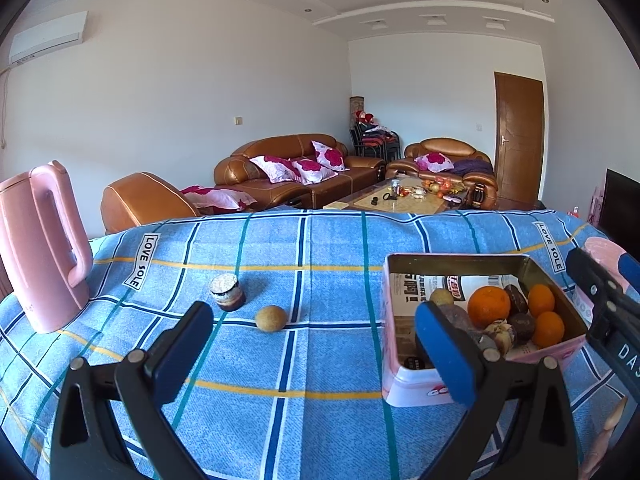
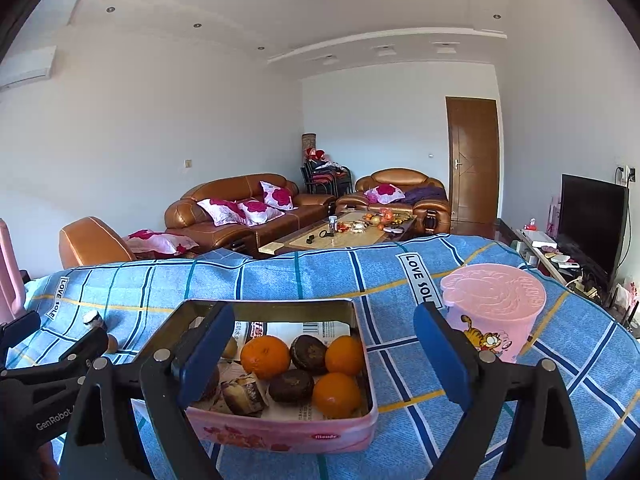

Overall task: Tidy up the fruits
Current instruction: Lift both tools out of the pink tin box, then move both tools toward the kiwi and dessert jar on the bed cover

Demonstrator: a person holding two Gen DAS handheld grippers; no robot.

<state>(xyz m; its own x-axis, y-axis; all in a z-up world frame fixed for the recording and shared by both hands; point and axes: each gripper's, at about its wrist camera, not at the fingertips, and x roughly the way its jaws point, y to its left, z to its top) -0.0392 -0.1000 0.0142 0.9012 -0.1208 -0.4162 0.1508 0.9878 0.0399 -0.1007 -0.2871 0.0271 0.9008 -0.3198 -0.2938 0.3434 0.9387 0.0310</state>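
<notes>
A pink tin box (image 1: pixel 404 380) sits on the blue checked tablecloth (image 1: pixel 280 360), holding three oranges (image 1: pixel 489 305), dark round fruits and a brownish one. It also shows in the right wrist view (image 2: pixel 280 432) with the oranges (image 2: pixel 265 356). A brown round fruit (image 1: pixel 271 318) lies loose on the cloth left of the box. My left gripper (image 1: pixel 316 344) is open and empty, between that fruit and the box. My right gripper (image 2: pixel 324 356) is open and empty, hovering over the box; it shows at the left wrist view's right edge (image 1: pixel 600 300).
A small jar (image 1: pixel 227 292) stands behind the loose fruit. A pink kettle (image 1: pixel 40 248) stands at the far left. A pink lidded cup (image 2: pixel 494 308) stands right of the box. The table's far edge drops off toward brown sofas (image 1: pixel 288 168).
</notes>
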